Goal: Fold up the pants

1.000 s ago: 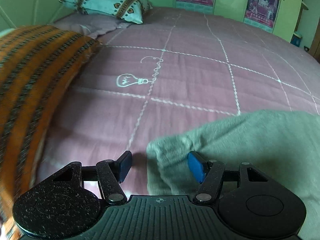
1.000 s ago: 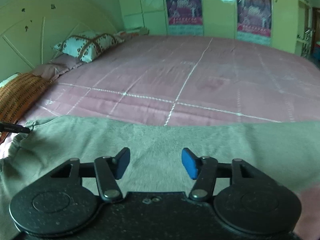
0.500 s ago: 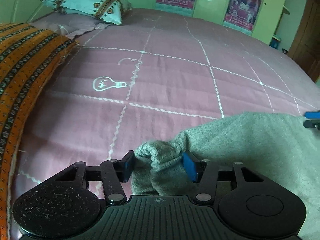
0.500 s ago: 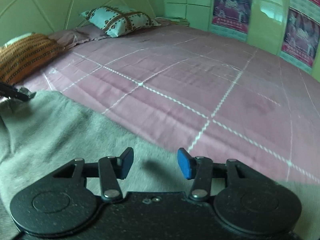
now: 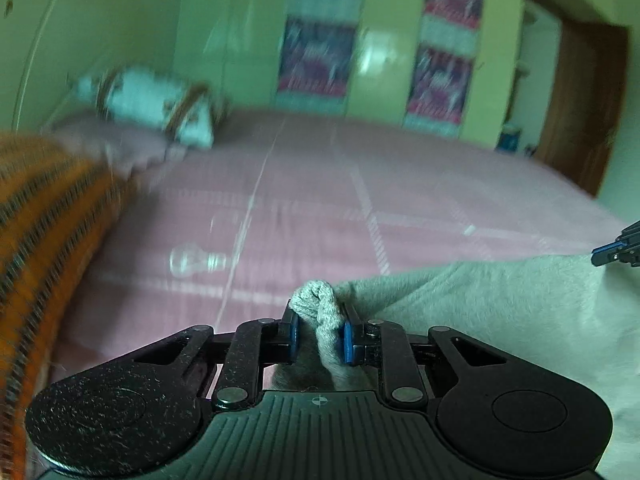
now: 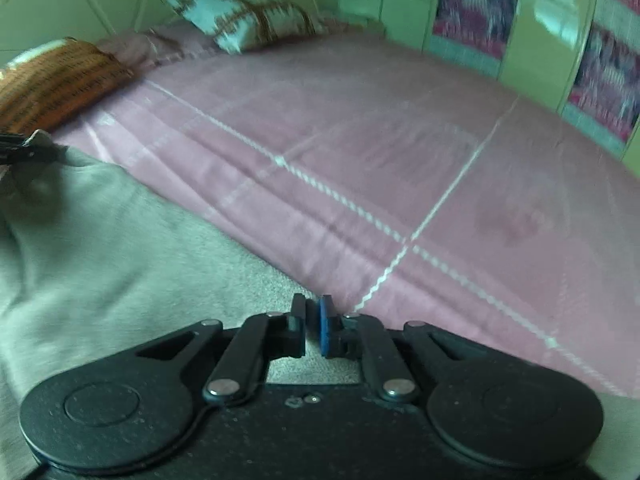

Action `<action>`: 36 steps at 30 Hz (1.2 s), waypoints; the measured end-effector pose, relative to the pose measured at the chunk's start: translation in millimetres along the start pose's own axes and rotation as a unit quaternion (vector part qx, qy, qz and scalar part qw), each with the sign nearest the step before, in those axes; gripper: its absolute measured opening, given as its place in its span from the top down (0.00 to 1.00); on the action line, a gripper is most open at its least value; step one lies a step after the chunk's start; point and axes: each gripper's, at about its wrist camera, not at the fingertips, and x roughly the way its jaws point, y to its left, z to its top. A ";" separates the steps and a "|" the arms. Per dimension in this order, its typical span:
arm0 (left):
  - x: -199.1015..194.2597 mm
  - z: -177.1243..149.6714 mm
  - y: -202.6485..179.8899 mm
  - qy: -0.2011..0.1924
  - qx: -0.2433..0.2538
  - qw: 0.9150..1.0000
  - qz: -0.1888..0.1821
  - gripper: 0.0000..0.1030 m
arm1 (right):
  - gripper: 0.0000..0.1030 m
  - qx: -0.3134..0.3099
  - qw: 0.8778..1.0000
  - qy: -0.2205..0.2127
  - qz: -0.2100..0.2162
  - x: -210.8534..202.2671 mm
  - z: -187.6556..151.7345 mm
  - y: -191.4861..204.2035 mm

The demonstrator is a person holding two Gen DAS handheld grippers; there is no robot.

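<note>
Left gripper (image 5: pixel 319 330) pinches a bunched corner of the grey pants (image 5: pixel 500 320), which lie spread on the pink bed (image 5: pixel 320 208). Right gripper (image 6: pixel 313 326) is nearly closed at the pants' far edge; whether it holds fabric, I cannot tell.

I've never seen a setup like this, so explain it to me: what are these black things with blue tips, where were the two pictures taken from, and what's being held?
They are hand-held two-finger grippers, one in each of a person's hands, each with a fisheye camera looking along its fingers. One picture is from the left gripper, the other from the right gripper. A pair of grey pants lies on a bed with a pink quilted bedspread. The left gripper is shut on a bunched corner of the pants. The right gripper's fingers are nearly together at the pants' edge, apparently pinching it. Pillows lie beyond.
</note>
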 end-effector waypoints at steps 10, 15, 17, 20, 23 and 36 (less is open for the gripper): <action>-133.0 -51.2 -24.9 -0.049 0.063 0.995 -0.053 0.83 | 1.00 -0.041 0.998 -0.040 -0.001 -152.3 -70.2 59.0; -162.7 -105.8 -36.0 -0.023 0.023 0.998 -0.049 0.84 | 1.00 0.000 1.000 -0.024 0.014 -158.5 -105.7 66.1; -169.3 -122.6 -41.7 -0.012 0.014 0.999 -0.047 0.84 | 0.99 0.004 0.999 -0.036 0.014 -157.3 -105.7 70.3; -180.4 -143.7 -38.6 0.002 -0.027 0.999 -0.036 0.84 | 0.81 0.043 0.998 -0.036 0.025 -150.2 -100.0 67.7; -200.1 -164.8 -28.2 -0.003 -0.122 0.993 -0.012 0.84 | 0.76 0.094 0.994 -0.047 0.036 -143.8 -102.5 59.4; -203.1 -169.1 -91.8 -0.025 -0.346 0.937 0.035 0.63 | 0.69 0.194 0.977 -0.089 0.029 -145.2 -137.1 76.5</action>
